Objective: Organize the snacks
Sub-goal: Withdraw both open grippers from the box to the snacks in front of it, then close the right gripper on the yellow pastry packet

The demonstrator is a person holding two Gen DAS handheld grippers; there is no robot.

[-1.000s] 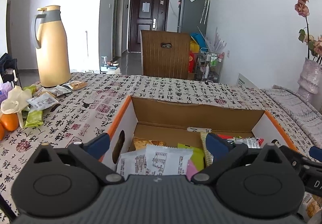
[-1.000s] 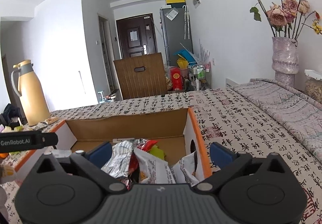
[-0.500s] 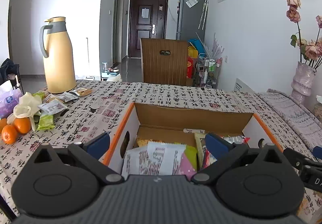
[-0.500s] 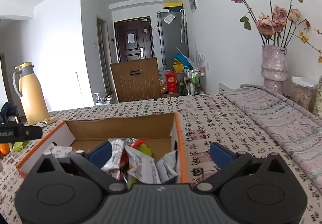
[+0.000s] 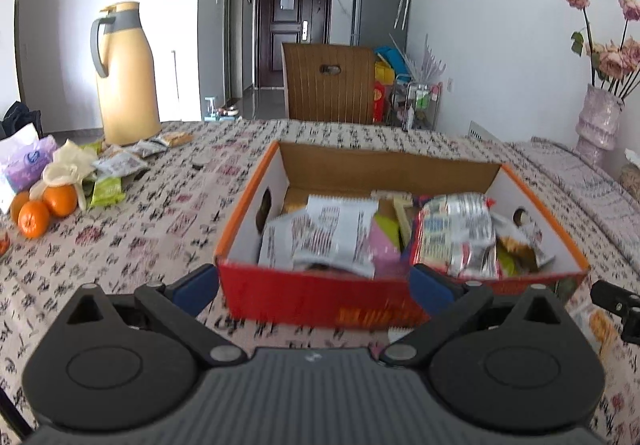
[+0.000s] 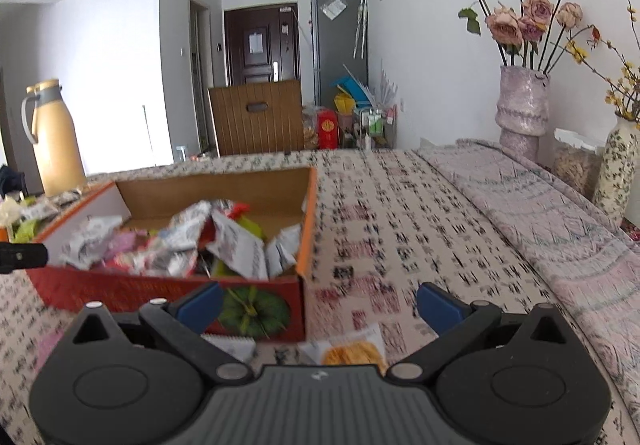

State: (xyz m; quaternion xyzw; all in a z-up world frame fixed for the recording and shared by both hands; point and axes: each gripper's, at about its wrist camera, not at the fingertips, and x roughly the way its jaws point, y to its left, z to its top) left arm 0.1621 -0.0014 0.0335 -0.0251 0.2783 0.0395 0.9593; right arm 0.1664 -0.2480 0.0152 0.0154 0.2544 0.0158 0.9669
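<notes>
Snack box (image 5: 400,297): open cardboard carton with red front and orange rim, resting on the patterned desk (image 5: 160,229). It is filled with mixed snack packets (image 5: 332,233), among them a silver-and-red bag (image 5: 456,237) toward its right end.

Left gripper (image 5: 314,287): jaws spread wide, empty, positioned just before the box's front wall, not touching it.

Right gripper (image 6: 320,303): jaws likewise spread wide and empty, off the box's right front corner. One snack packet (image 6: 352,349) (orange print, partly hidden by the gripper body) lies on the desk just in front of that corner.

Left of the box, well apart: loose packets (image 5: 116,165), oranges (image 5: 44,207) and a yellow thermos jug (image 5: 124,73). Right of the box: a vase of dried roses (image 6: 522,105).
</notes>
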